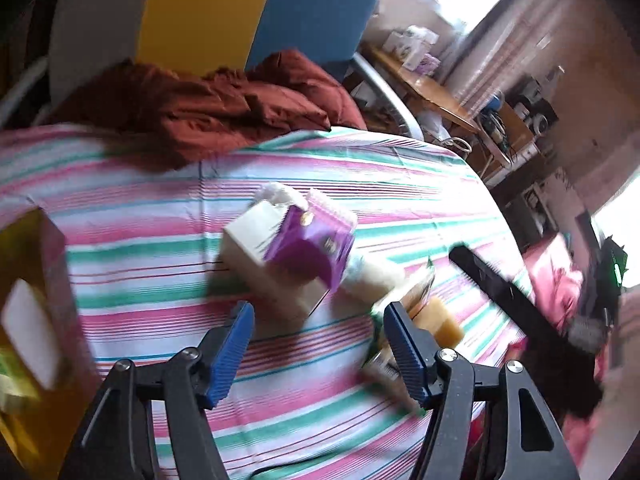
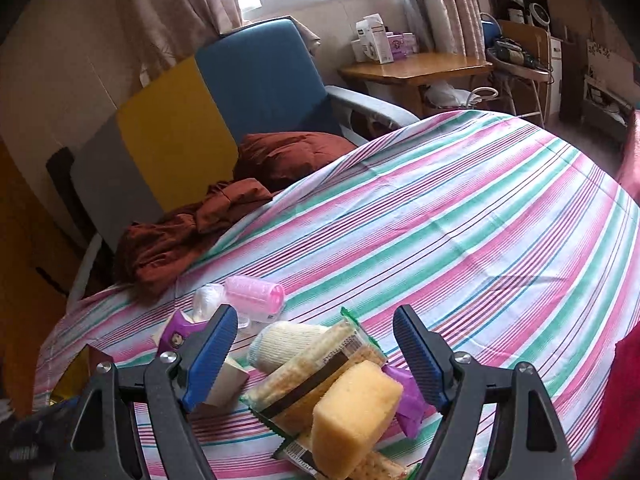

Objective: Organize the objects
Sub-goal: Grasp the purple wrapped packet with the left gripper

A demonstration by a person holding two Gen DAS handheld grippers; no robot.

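Jaws of the right gripper (image 2: 316, 344) gape around the sponge (image 2: 354, 404).

On the bench (image 2: 460, 208) a sponge (image 2: 356, 412) rests on the cracker packs (image 2: 320, 364) directly before my right tool (image 2: 316, 356); the knitted roll (image 2: 284, 344) lies behind them; the hair roller (image 2: 256, 298) sits farther back; the tissue box (image 1: 280, 256) stands left of the crackers; crumpled cloth (image 2: 192, 236) lies on the armchair (image 2: 256, 80) behind the bench.

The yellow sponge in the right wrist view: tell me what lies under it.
The yellow sponge rests on cracker packets that lie on the striped cloth. A purple wrapper sticks out at its right side. How far the packets and the wrapper run beneath it is hidden.
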